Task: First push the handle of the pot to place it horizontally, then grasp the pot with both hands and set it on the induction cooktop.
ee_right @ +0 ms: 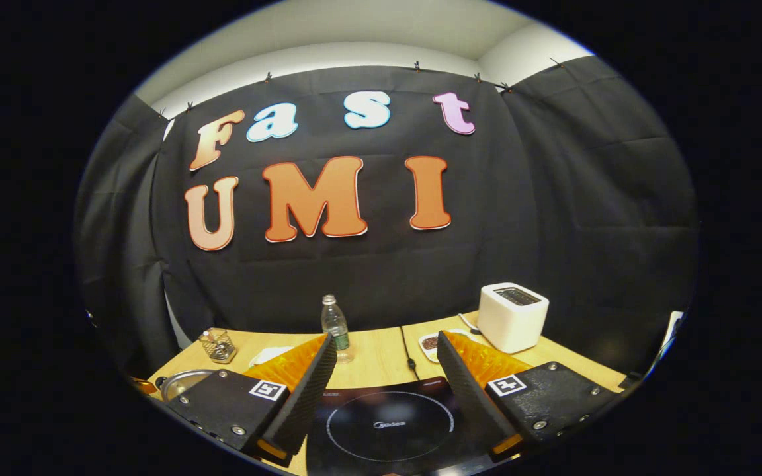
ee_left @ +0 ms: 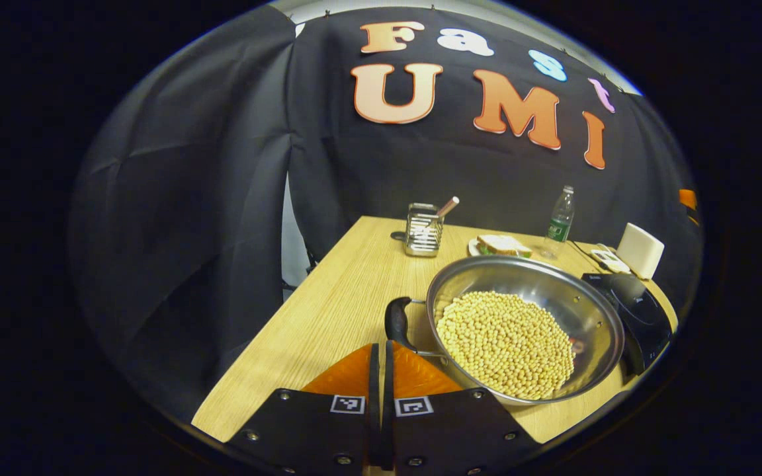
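- The pot [ee_left: 526, 327], a wide steel pan full of pale beans, sat on the wooden table [ee_left: 328, 311], its far rim close against the black induction cooktop [ee_left: 639, 307].
- Its black handle [ee_left: 397, 322] stood at the pot's left side — just ahead of the left gripper [ee_left: 379, 357], whose orange fingers were pressed together with nothing between them.
- The handle's long axis ran roughly away from the camera; whether the fingertips touched it was hard to tell through the fisheye.
- The left gripper was the nearer one, so the push looked to be its job.
- The right gripper [ee_right: 386, 360] hung over the cooktop with fingers spread wide and empty — the pot's rim [ee_right: 182, 382] lay off to its left.
- Behind stood a utensil rack [ee_left: 423, 230], a water bottle [ee_left: 560, 221] and a white toaster [ee_right: 512, 317].
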A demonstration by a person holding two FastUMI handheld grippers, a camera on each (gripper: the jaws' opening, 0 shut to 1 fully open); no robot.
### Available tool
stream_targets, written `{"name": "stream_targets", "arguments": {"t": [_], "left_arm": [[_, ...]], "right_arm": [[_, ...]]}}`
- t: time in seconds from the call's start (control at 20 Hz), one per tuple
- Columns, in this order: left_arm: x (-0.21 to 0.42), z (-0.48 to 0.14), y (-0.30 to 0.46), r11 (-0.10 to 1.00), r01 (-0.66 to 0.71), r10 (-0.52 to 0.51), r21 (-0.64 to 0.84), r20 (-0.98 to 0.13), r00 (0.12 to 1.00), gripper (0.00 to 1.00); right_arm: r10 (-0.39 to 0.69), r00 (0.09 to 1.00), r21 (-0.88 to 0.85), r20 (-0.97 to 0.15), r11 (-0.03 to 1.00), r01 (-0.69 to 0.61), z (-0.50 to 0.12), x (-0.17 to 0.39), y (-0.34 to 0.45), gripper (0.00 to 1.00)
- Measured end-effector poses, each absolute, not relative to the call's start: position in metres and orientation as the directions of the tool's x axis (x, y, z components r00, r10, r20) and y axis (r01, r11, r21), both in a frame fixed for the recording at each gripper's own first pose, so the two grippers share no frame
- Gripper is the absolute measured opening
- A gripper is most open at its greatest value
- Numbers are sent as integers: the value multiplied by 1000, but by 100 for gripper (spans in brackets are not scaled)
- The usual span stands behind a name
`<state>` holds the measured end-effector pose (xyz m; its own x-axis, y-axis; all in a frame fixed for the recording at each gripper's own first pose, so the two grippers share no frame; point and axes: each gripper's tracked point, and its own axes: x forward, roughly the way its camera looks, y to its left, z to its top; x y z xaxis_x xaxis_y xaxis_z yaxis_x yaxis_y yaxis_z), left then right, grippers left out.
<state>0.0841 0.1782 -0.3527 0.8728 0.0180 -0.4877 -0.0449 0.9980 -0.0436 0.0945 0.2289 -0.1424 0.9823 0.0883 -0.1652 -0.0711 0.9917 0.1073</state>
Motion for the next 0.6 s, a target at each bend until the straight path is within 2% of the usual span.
{"name": "stream_targets", "arguments": {"t": [0.05,0.1,0.2,0.25,0.3,0.35,0.4,0.55,0.6], "left_arm": [[88,-343,179,998,-47,24,-38,-462,886,2],[92,-337,176,999,-39,19,-37,-443,896,4],[99,-333,167,999,-17,-4,-44,-430,903,22],[103,-332,162,999,-6,-17,-52,-425,905,27],[105,-331,159,998,3,-29,-61,-425,905,27],[107,-334,155,998,13,-41,-68,-430,902,33],[111,-338,152,997,21,-50,-70,-439,897,51],[123,-352,153,996,15,-53,-85,-457,888,52],[124,-358,153,996,18,-58,-88,-472,880,58]], "right_arm": [[110,978,120,-176,989,-89,-149,94,243,95],[131,973,132,-189,985,-107,-156,92,257,95],[174,959,161,-222,977,-140,-173,89,284,95],[192,952,175,-238,973,-153,-182,87,299,95],[206,945,186,-253,969,-162,-191,86,313,95],[218,939,187,-267,967,-171,-200,86,325,95],[225,933,177,-281,968,-180,-209,87,338,95],[246,907,128,-342,968,-215,-243,88,374,95],[251,894,112,-371,968,-226,-257,88,383,95]]}}
